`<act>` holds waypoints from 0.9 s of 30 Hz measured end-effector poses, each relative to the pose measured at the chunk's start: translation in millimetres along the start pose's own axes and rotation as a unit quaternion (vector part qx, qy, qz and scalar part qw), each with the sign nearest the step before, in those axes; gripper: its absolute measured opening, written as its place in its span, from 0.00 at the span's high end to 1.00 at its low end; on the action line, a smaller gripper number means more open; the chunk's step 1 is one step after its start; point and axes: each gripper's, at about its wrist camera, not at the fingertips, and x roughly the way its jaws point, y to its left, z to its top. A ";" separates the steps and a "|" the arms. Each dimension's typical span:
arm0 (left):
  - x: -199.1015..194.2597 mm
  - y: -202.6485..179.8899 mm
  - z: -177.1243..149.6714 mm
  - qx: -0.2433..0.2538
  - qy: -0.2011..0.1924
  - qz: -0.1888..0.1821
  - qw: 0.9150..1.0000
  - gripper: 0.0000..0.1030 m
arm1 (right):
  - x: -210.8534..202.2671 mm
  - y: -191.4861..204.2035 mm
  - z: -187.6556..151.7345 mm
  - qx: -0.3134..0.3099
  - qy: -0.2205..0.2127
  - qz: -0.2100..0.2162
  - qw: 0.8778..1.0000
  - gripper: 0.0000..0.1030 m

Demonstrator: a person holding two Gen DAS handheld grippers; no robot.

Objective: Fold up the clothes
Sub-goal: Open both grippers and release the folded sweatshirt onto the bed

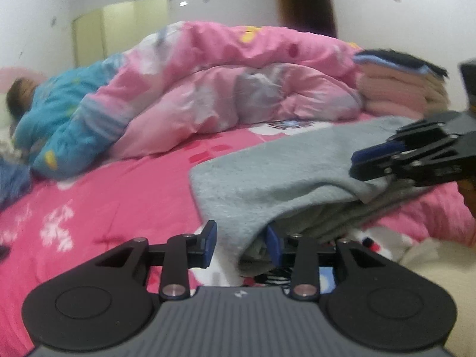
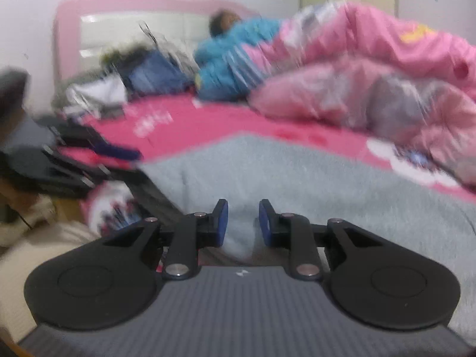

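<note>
A grey fleece garment (image 1: 285, 175) lies partly folded on the pink bedsheet (image 1: 119, 202); it also fills the middle of the right wrist view (image 2: 297, 178). My left gripper (image 1: 241, 245) is open, its jaws on either side of the garment's near corner, one pad (image 1: 272, 245) partly under the cloth. My right gripper (image 2: 243, 223) is open with a fold of the garment bulging between its pads; in the left wrist view it (image 1: 386, 160) sits at the garment's right edge. The left gripper appears blurred at the left in the right wrist view (image 2: 89, 154).
A bundled pink and blue duvet (image 1: 223, 89) lies across the back of the bed, with a child (image 1: 20, 95) asleep at the headboard end. A stack of folded clothes (image 1: 398, 86) stands at back right. Loose clothes (image 2: 148, 71) lie near the headboard (image 2: 125, 26).
</note>
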 end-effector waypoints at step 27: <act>56.8 -10.7 22.6 -0.067 0.053 -0.024 0.996 0.50 | -71.4 -44.4 -31.0 0.083 -0.062 -0.103 0.989 0.67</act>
